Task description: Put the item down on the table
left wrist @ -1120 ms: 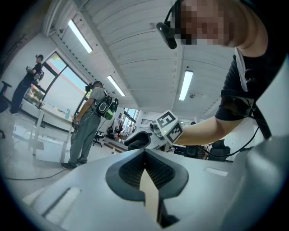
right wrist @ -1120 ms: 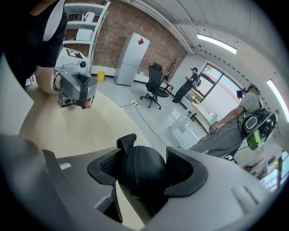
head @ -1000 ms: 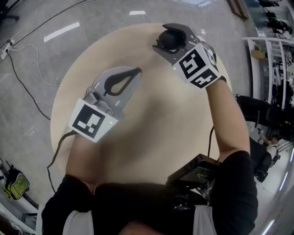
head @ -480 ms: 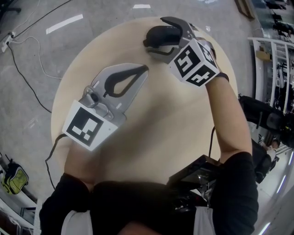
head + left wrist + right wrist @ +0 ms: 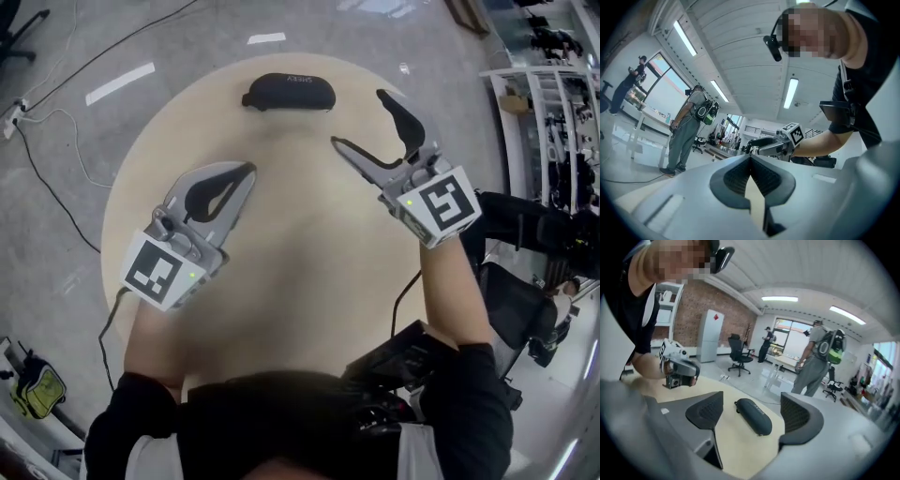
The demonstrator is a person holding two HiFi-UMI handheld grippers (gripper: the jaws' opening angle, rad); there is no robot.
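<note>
dark case rests on the table, clear of the right gripper, jaws wide (left gripper closed)

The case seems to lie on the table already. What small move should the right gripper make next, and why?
Probably draw the right gripper a little back toward the person. The dark case lies flat on the round table, ahead of the open jaws and touching neither, so nothing is left to release.
</note>
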